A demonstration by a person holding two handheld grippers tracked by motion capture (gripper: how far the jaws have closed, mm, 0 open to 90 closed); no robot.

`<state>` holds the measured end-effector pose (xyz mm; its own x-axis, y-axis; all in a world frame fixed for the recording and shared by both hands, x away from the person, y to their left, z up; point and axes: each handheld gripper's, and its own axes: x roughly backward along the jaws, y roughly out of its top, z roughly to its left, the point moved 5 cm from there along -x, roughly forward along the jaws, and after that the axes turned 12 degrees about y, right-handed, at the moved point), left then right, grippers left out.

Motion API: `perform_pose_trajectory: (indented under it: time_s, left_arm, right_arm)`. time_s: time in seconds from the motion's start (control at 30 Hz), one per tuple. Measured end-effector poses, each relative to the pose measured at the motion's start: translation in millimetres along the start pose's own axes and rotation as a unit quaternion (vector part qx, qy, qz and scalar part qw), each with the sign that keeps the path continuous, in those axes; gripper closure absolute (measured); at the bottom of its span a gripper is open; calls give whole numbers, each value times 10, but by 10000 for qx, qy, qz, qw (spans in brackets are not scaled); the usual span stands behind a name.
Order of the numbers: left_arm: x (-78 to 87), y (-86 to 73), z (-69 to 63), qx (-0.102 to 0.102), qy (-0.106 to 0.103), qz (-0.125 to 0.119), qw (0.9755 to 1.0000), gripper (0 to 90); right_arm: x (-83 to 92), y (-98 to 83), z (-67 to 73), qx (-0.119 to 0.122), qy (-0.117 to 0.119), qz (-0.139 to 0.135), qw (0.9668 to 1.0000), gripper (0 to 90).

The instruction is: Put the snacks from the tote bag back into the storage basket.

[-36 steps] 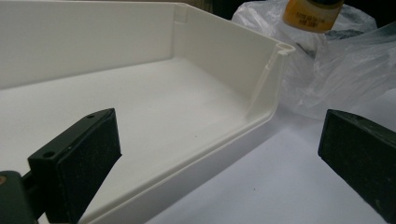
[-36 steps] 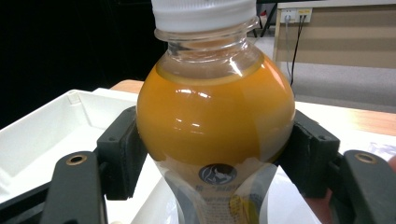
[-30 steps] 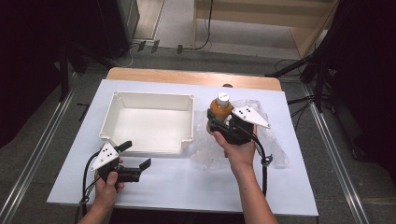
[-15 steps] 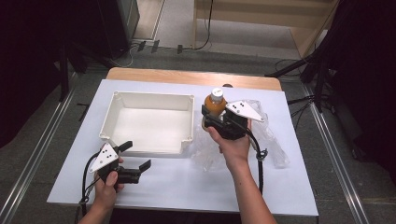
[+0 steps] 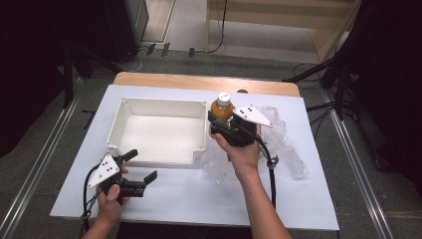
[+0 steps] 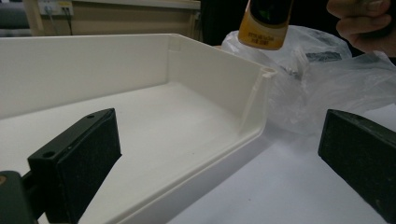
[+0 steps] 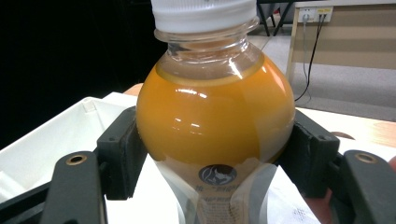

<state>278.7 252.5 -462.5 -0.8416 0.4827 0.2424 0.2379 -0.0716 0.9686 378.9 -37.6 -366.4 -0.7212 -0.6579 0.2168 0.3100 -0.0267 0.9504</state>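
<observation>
The orange bottle (image 5: 222, 108), pinched in the right gripper (image 5: 219, 125), is being carried toward the white bin (image 5: 161, 132); lowering inside is needed next.

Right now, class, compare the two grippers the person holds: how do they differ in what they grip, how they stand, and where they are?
The right gripper is shut on the orange juice bottle, held upright; the left gripper holds nothing, its jaws wide apart.
The right gripper is raised beside the white tray's right wall; the left gripper sits low near the tray's front edge.
Both have black jaws, a grey three-cornered plate and a trailing cable.
</observation>
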Motion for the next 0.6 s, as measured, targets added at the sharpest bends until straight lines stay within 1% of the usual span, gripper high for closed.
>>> perform_pose_trajectory:
  time_s: [0.03, 0.23, 0.37, 0.6]
  left_arm:
    - [13, 6, 34, 8, 51, -26, 10000, 0]
    - [78, 36, 169, 55, 194, -131, 9997, 0]
    - [104, 48, 216, 85, 213, -160, 9996, 0]
    - [113, 54, 232, 103, 213, -177, 9996, 0]
  right_arm:
    - [-6, 6, 4, 1, -3, -4, 10000, 317]
    - [-41, 36, 37, 3, 43, -11, 10000, 317]
    - [-68, 47, 59, 15, 73, -4, 10000, 317]
    - [-112, 66, 100, 17, 116, 2, 9999, 317]
